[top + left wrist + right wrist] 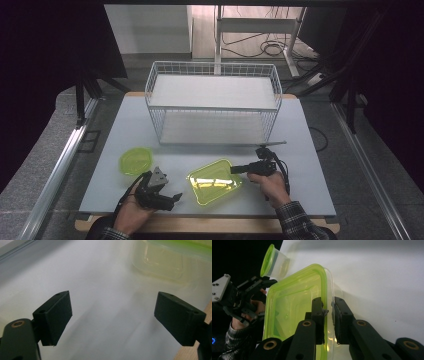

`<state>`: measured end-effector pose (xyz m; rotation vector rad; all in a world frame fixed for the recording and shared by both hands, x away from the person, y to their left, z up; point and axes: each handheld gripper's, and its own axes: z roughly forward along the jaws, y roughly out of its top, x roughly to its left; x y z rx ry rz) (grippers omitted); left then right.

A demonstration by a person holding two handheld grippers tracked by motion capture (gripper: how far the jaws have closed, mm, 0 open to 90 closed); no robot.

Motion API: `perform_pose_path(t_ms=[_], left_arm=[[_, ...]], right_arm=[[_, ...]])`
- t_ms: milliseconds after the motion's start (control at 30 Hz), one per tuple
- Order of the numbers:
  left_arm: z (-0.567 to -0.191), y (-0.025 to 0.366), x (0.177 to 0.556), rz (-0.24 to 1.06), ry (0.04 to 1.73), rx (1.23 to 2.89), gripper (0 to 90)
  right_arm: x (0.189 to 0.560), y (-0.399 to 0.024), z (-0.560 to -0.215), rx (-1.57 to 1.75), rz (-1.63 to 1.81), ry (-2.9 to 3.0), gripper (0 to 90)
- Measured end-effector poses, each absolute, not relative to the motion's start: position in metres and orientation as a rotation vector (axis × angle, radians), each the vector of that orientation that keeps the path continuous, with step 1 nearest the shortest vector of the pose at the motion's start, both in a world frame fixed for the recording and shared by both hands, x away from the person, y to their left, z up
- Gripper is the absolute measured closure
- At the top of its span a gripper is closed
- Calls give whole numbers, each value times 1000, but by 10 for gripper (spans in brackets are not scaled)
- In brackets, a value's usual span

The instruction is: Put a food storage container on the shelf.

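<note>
**Green-rimmed container gripped at its edge**

Green-rimmed and of clear plastic, the rectangular container (214, 181) is seen on the white table (310, 170), in front of the wire basket (213, 102). Its right edge is clamped by the right gripper (234, 170): in the right gripper view the jaws are closed on the container's green rim and clear wall, one pad inside and one outside. The left gripper (176, 198) is held low near the table's front edge, just left of the container, and its jaws are spread wide with nothing between them. A round green-rimmed cup (135, 160) is placed to the left of the container, apart from it and just behind the left gripper.
</note>
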<state>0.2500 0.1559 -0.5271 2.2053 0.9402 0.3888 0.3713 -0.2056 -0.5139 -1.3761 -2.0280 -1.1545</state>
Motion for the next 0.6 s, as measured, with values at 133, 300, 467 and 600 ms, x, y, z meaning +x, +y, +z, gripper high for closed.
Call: perform_pose_path(t_ms=[133, 300, 467, 600], left_arm=[[-527, 156, 250, 392, 941, 2206, 146], [-527, 156, 250, 397, 940, 2204, 146], [-527, 156, 250, 394, 943, 2196, 144], [-527, 156, 250, 382, 940, 2191, 132]], right_arm=[[369, -206, -511, -1379, -1168, -2034, 800], [369, -211, -502, -1385, -1219, -2025, 799], [369, -216, -494, -1388, -1255, -2021, 799], [370, -220, -485, -1390, -1289, -2006, 799]])
